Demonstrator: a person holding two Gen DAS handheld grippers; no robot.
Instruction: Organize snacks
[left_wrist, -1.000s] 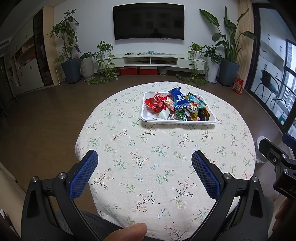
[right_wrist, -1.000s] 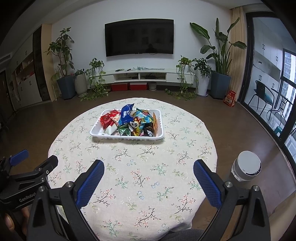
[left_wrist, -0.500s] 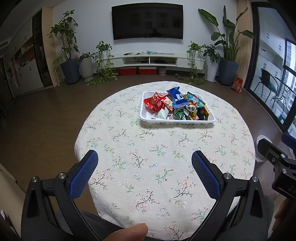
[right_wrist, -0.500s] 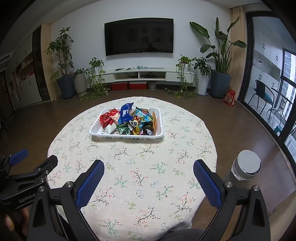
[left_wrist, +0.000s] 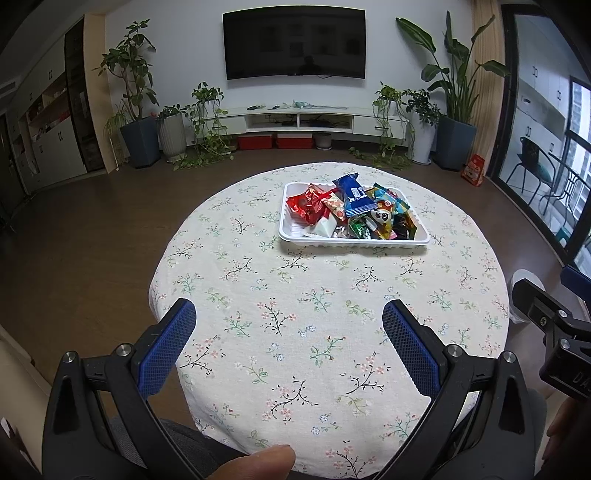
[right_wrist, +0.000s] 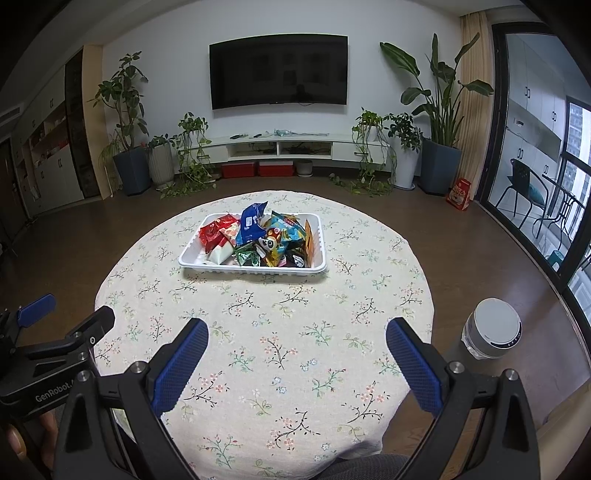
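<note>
A white tray (left_wrist: 354, 243) (right_wrist: 255, 268) full of mixed snack packets sits on the far half of a round table with a floral cloth (left_wrist: 295, 314) (right_wrist: 280, 332). A blue packet (left_wrist: 352, 197) (right_wrist: 251, 221) lies on top, a red packet (left_wrist: 306, 208) (right_wrist: 214, 230) at the left. My left gripper (left_wrist: 289, 314) is open and empty above the near table edge. My right gripper (right_wrist: 297, 332) is open and empty, also near the front edge. Both are well short of the tray.
A white cylindrical bin (right_wrist: 493, 332) stands on the floor right of the table. Potted plants, a TV and a low cabinet line the far wall. The other gripper shows at each view's side edge (left_wrist: 554, 317) (right_wrist: 55, 343).
Both views drift very slightly; the tray sits a touch higher in frame. Both grippers stay open and empty.
</note>
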